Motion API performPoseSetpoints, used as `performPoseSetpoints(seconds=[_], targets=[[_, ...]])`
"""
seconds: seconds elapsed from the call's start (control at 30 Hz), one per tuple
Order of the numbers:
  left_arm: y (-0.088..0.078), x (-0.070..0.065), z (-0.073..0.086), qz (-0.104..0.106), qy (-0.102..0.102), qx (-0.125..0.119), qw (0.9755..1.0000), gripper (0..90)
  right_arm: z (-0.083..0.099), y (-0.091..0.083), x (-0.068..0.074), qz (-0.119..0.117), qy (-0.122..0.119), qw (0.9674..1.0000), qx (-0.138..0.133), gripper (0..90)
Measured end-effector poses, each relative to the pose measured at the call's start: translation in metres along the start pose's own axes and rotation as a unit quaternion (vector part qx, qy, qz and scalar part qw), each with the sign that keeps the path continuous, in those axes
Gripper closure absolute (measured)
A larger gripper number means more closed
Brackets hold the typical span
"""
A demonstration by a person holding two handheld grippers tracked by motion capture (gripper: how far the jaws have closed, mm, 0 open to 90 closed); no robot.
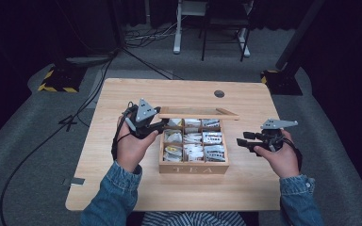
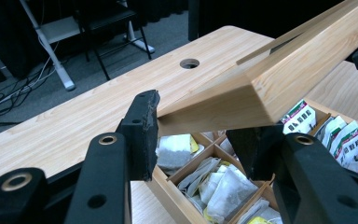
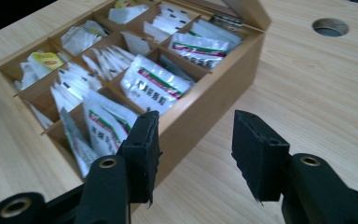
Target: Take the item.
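A wooden tea box (image 1: 193, 168) marked TEA stands mid-table, its compartments full of tea bags (image 1: 193, 139). Its lid (image 1: 198, 113) is raised at the back and hangs tilted over the box. My left gripper (image 1: 162, 123) is shut on the lid's left corner; in the left gripper view the two pads (image 2: 145, 126) clamp the lid (image 2: 284, 79) from both sides, with my left gripper (image 2: 200, 126) above the bags. My right gripper (image 1: 240, 141) hovers just right of the box, open and holding nothing. In the right gripper view, my right gripper (image 3: 196, 140) straddles the near corner of the box wall (image 3: 205, 107).
The table (image 1: 122, 188) has a round cable hole (image 1: 219, 93) behind the box. Bare wood lies on both sides and in front of the box. Beyond the table, cables and chair and desk legs (image 1: 176, 28) stand on the grey floor.
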State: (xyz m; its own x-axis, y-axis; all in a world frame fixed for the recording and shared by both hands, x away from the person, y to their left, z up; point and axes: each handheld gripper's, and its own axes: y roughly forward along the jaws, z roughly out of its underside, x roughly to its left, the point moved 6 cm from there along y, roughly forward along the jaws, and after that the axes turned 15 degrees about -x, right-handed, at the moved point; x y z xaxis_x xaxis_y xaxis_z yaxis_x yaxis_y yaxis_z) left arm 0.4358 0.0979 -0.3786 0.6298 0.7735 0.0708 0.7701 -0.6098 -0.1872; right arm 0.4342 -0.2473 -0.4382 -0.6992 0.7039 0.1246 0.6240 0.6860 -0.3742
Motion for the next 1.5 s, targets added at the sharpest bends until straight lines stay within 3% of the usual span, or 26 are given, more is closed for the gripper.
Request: performPoseSetpoints(seconds=[0.3, 0.47, 0.7, 1.03, 1.33, 1.5], targets=[[0.0, 0.0, 0.001, 0.003, -0.002, 0.002, 1.0, 53.9, -0.001, 0.007, 0.025, -0.033, -0.015, 0.9993, 0.01, 55.9], [0.0, -0.001, 0.001, 0.003, -0.001, 0.004, 1.0, 53.7, -0.001, 0.013, 0.047, -0.085, -0.007, 0.9961, 0.023, 60.2], [0.0, -0.001, 0.002, 0.003, 0.001, 0.006, 1.0, 53.1, 0.004, 0.027, 0.066, -0.117, -0.019, 0.9919, 0.046, 62.2], [0.0, -0.002, 0.002, 0.002, 0.003, 0.008, 1.0, 53.0, 0.017, 0.045, 0.073, -0.134, -0.022, 0.988, 0.073, 69.1], [0.0, -0.002, 0.002, 0.002, 0.006, 0.01, 0.9999, 53.0, 0.024, 0.058, 0.072, -0.137, -0.028, 0.9862, 0.09, 71.3], [0.0, -0.002, 0.003, 0.0, 0.008, 0.011, 0.9999, 53.0, 0.027, 0.065, 0.072, -0.149, -0.019, 0.9839, 0.097, 73.9]])
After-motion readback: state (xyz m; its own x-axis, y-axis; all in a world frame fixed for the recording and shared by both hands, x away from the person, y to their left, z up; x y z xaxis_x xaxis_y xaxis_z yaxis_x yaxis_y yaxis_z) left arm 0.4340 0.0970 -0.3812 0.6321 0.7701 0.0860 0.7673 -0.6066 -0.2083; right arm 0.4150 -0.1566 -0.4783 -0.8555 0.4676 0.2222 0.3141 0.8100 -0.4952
